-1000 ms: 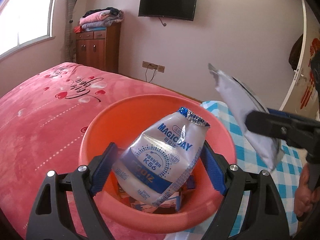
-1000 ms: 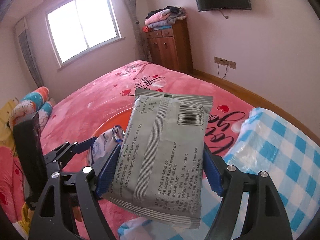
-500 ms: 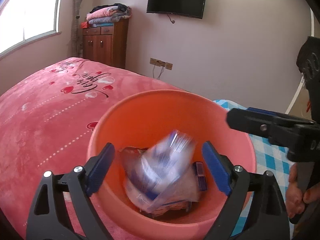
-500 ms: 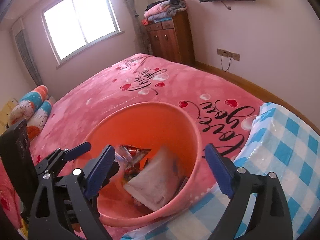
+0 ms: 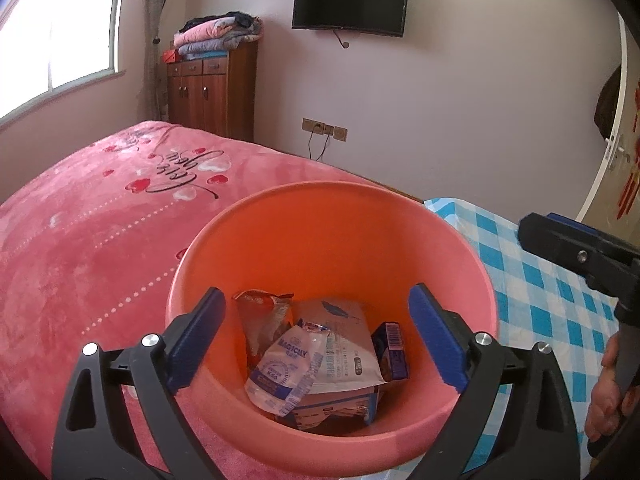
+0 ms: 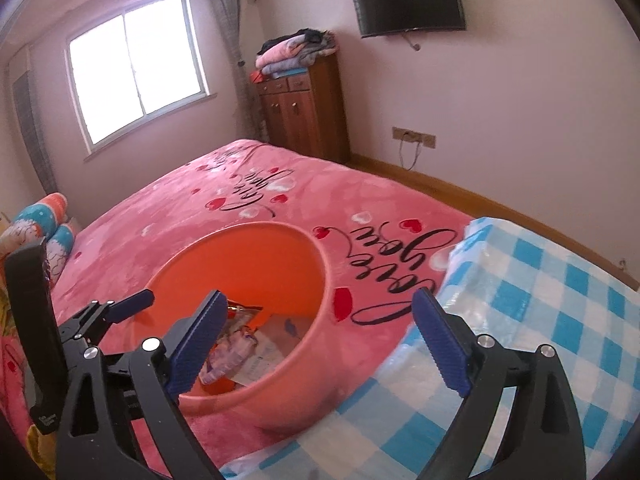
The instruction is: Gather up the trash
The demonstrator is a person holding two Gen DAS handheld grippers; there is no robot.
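Observation:
An orange plastic bin [image 5: 332,240] stands on the pink bed and holds several wrappers. A white and blue MAGICDAY pouch [image 5: 286,368] lies on top, beside a grey-white packet [image 5: 344,344], a red snack wrapper [image 5: 260,316] and a small purple box [image 5: 390,350]. My left gripper [image 5: 316,338] is open and empty just above the bin's near rim. My right gripper [image 6: 316,344] is open and empty to the right of the bin [image 6: 248,264]. The right gripper also shows in the left wrist view [image 5: 580,252], and the left gripper in the right wrist view [image 6: 104,320].
The bin sits on a pink heart-print blanket [image 6: 260,200]. A blue checked cloth [image 6: 540,320] covers the bed to the right. A wooden cabinet [image 5: 212,88] with folded blankets, a wall TV [image 5: 350,4] and a window [image 6: 136,68] are far behind.
Both grippers opened and let go: the MAGICDAY pouch and the grey-white packet fell into the bin. The right gripper has drawn back to the right of the bin.

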